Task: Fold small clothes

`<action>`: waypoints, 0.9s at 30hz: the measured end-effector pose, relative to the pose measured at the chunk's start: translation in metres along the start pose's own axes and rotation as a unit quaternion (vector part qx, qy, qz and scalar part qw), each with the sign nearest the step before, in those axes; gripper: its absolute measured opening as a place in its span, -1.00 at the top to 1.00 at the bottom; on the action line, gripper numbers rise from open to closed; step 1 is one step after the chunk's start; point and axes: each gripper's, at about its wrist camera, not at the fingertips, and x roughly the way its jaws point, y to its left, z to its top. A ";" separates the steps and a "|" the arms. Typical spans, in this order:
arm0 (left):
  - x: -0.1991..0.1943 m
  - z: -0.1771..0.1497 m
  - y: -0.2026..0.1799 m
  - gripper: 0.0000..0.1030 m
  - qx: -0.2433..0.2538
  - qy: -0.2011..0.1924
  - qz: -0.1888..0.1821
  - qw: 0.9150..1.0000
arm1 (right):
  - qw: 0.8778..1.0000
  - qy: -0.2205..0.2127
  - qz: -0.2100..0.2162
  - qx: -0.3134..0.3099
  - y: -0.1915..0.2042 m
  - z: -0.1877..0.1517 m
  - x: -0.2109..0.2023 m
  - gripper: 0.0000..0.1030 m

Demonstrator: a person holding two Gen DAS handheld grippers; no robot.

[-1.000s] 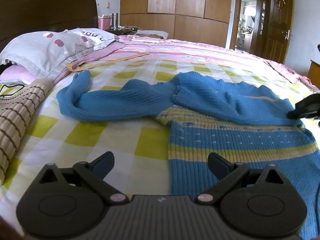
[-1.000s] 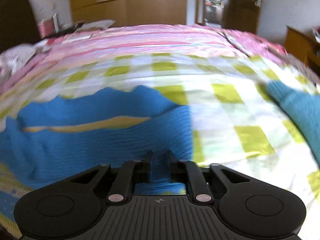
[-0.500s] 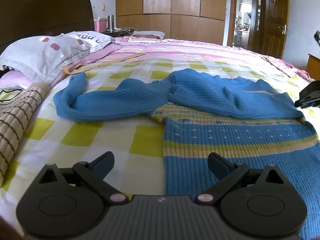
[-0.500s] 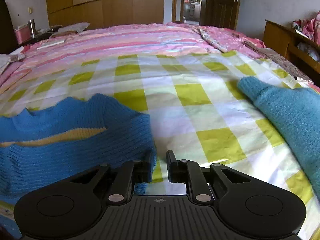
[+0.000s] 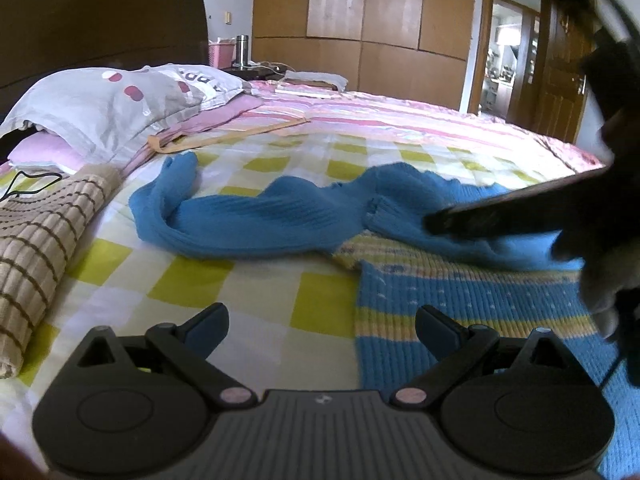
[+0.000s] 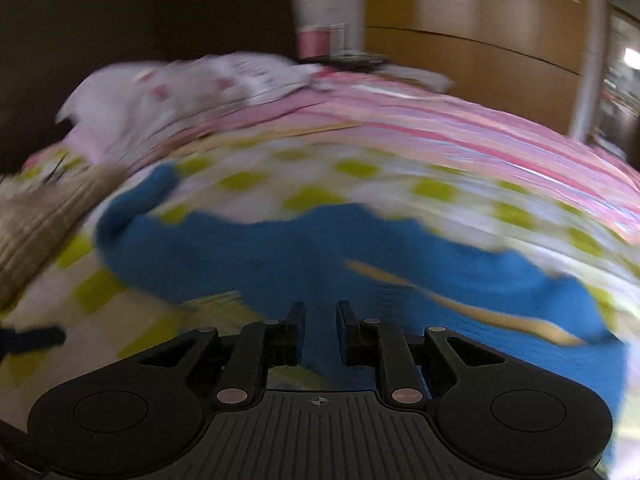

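A blue knit sweater (image 5: 460,292) with yellow and white stripes lies flat on the checked bedsheet (image 5: 248,344). One sleeve (image 5: 240,224) stretches out to the left, and the other lies folded across the chest. My left gripper (image 5: 322,322) is open just above the sheet, beside the sweater's lower left edge and holding nothing. My right gripper (image 6: 321,310) hovers over the blue upper part of the sweater (image 6: 400,272) in a blurred view. Its jaws are opening and nothing is pinched between them. In the left wrist view its dark fingers (image 5: 500,212) reach in from the right over the folded sleeve.
A beige striped garment (image 5: 36,248) lies at the left edge of the bed. A pillow (image 5: 112,108) and a dark headboard (image 5: 100,20) are at the back left. A pink striped quilt (image 5: 400,120) covers the far half. A wardrobe (image 5: 360,20) and an open door (image 5: 508,60) stand behind.
My right gripper has swung left from the sweater's right edge to over its folded sleeve, rolling as it went, and its jaws went from shut to slightly apart. The left gripper has stayed put.
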 end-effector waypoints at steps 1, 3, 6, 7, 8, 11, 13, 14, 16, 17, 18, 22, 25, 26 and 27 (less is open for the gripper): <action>0.000 0.001 0.001 -1.00 -0.002 -0.001 0.000 1.000 | 1.000 0.004 0.009 -0.009 0.005 0.001 0.006 0.66; 0.000 0.002 0.003 -1.00 -0.005 -0.001 -0.001 1.000 | 1.000 0.013 0.018 -0.021 0.012 0.004 0.016 0.61; 0.002 0.002 0.004 -1.00 -0.006 0.002 -0.001 1.000 | 0.998 0.025 0.025 -0.043 0.019 0.004 0.026 0.41; 0.002 0.002 0.004 -1.00 -0.005 0.003 -0.001 1.000 | 0.998 0.027 0.022 -0.052 0.022 0.004 0.029 0.41; 0.002 0.002 0.004 -1.00 -0.004 0.003 -0.001 1.000 | 0.998 0.028 0.020 -0.058 0.023 0.004 0.032 0.41; 0.002 0.001 0.004 -1.00 -0.003 0.002 0.000 1.000 | 0.998 0.029 0.005 -0.052 0.023 0.004 0.036 0.47; 0.003 0.002 0.004 -1.00 -0.004 0.002 0.001 1.000 | 0.999 0.029 -0.002 -0.042 0.022 0.006 0.038 0.78; 0.002 0.002 0.005 -1.00 -0.005 0.001 0.002 1.000 | 0.999 0.027 0.000 -0.037 0.021 0.006 0.036 0.81; 0.002 0.003 0.007 -1.00 -0.010 0.001 0.002 1.000 | 0.999 0.020 0.009 -0.030 0.022 0.007 0.029 0.93; 0.002 0.003 0.007 -1.00 -0.012 0.000 0.002 1.000 | 0.999 0.014 0.017 -0.028 0.024 0.007 0.023 0.93; 0.002 0.004 0.008 -1.00 -0.013 0.000 0.002 1.000 | 0.999 0.010 0.021 -0.027 0.025 0.008 0.020 0.93; 0.003 0.003 0.008 -1.00 -0.012 0.000 0.006 1.000 | 0.998 0.012 0.042 -0.035 0.033 0.006 0.017 0.95; 0.005 0.002 0.007 -1.00 -0.009 0.003 0.008 1.000 | 0.998 0.034 0.045 -0.038 0.034 0.001 0.025 0.91; 0.004 0.002 0.007 -1.00 -0.008 0.003 0.008 1.000 | 0.998 0.032 0.049 -0.034 0.033 0.002 0.024 0.86; 0.004 0.002 0.007 -1.00 -0.008 0.002 0.007 1.000 | 0.998 0.033 0.051 -0.029 0.032 0.003 0.023 0.82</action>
